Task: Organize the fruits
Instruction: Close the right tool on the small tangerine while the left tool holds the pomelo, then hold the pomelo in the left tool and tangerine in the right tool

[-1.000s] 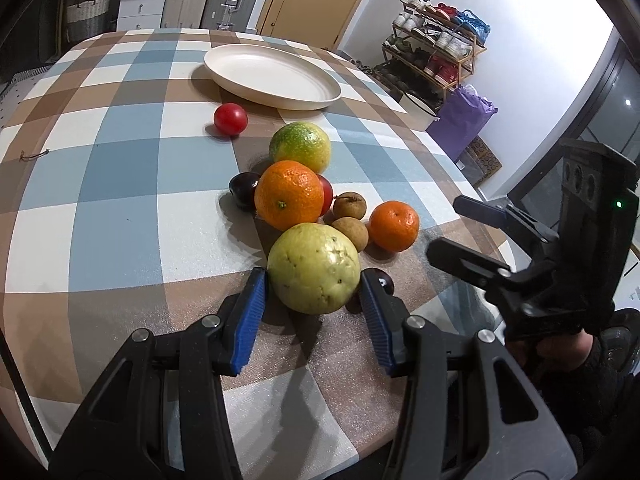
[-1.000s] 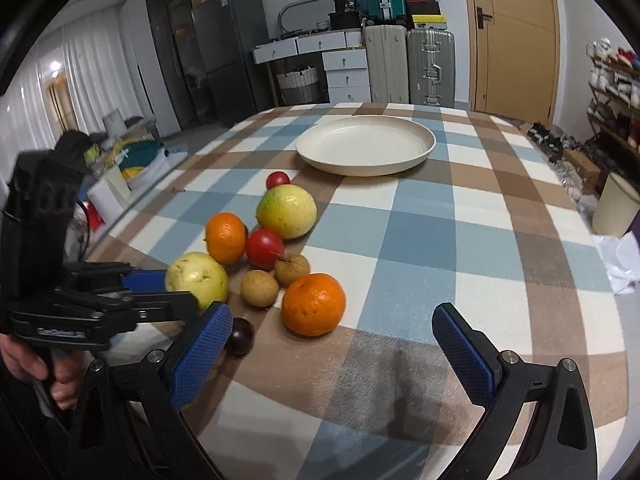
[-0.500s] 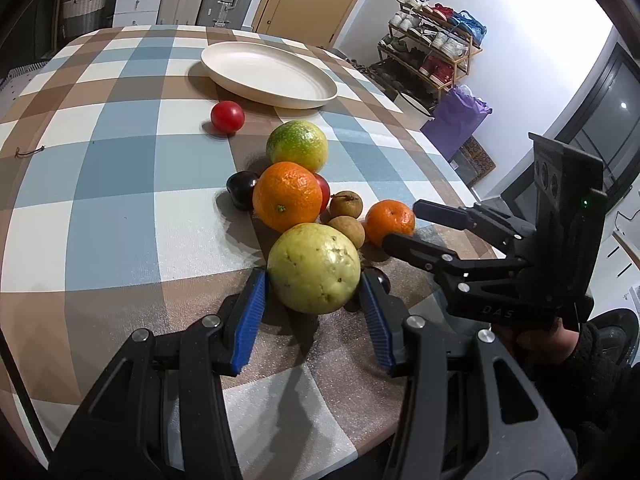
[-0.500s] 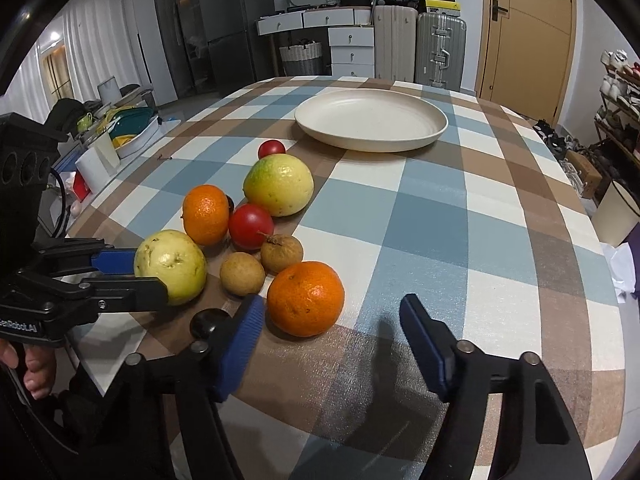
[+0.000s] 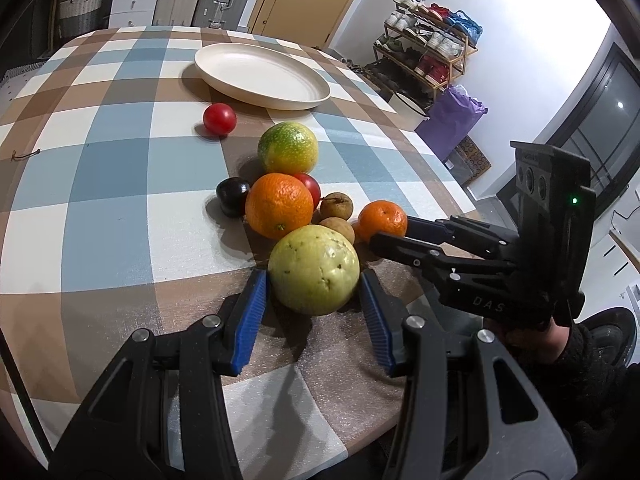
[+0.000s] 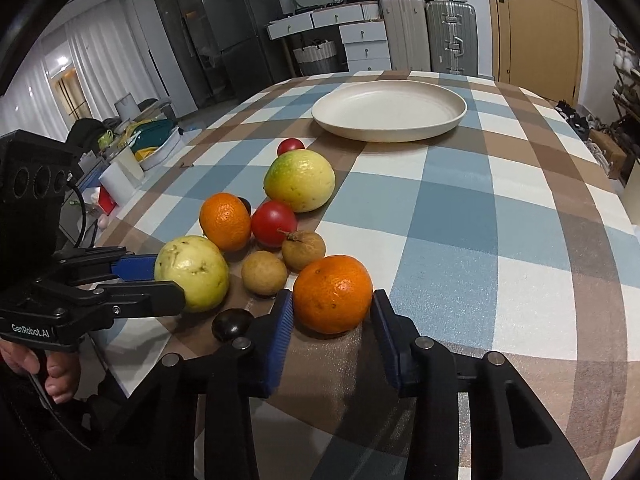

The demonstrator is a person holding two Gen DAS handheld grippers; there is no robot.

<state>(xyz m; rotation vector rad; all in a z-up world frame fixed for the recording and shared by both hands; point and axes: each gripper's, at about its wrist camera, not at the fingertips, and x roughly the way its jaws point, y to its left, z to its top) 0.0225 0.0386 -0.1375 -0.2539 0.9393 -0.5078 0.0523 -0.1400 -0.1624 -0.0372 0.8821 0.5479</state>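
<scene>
Several fruits lie in a cluster on the checked table. My left gripper [image 5: 313,306] is open, its blue pads on either side of a pale green guava [image 5: 314,270], small gaps showing. My right gripper [image 6: 332,330] has closed around a small mandarin [image 6: 333,294], pads at its sides. Behind them lie a large orange [image 5: 279,205], a green-yellow citrus [image 5: 288,153], a red tomato [image 6: 274,224], two brown longans [image 6: 264,273], dark plums [image 5: 232,196] and a small red tomato [image 5: 219,119]. The empty cream plate [image 5: 260,76] stands at the far side.
The table's near edge runs just under both grippers. A shoe rack [image 5: 428,60] and purple bag [image 5: 452,120] stand on the floor to the right. Suitcases and drawers [image 6: 400,40] line the far wall.
My right gripper moved in toward the fruit cluster and narrowed its jaws around the small mandarin. My left gripper stayed around the guava.
</scene>
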